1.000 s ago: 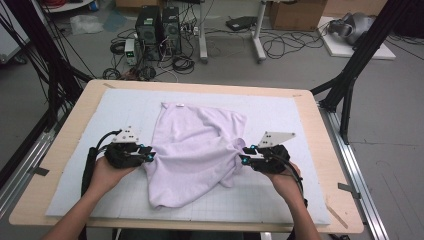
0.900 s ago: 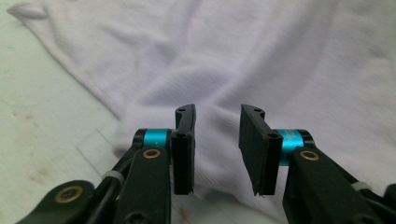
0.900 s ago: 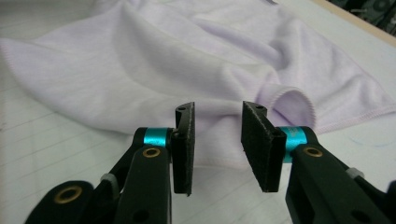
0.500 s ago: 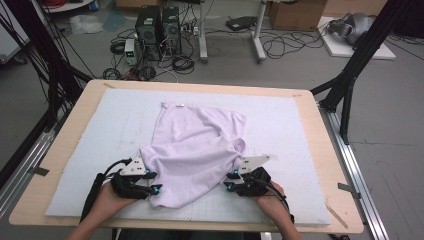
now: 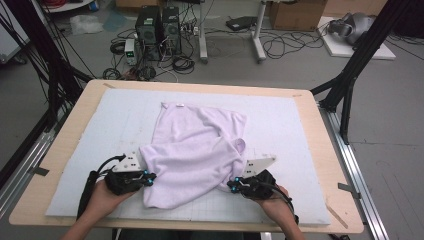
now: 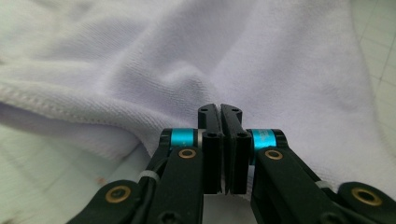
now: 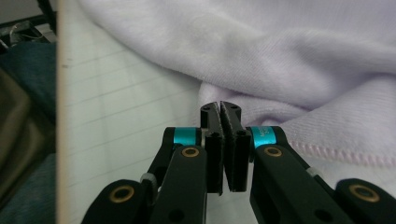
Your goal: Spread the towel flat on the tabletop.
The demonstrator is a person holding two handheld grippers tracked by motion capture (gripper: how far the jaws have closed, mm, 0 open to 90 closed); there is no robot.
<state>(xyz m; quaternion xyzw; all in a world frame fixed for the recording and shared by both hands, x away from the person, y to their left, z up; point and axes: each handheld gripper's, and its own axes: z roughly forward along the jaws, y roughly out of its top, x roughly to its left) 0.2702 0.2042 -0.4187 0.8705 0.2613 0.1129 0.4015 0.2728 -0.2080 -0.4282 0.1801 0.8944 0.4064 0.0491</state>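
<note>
A grey floor strewn with cables lies beyond the wooden table (image 5: 320, 150) and its pale mat (image 5: 300, 130). In the high view the lavender towel (image 5: 195, 155) lies mid-mat, its long axis running from the far edge toward the person, between the left gripper (image 5: 148, 176) and right gripper (image 5: 233, 185). In the left gripper view the jaws have just closed, pressed together at the towel's (image 6: 196, 65) fold. In the right gripper view, the jaws have likewise closed tight against the towel's (image 7: 299, 60) hem.
</note>
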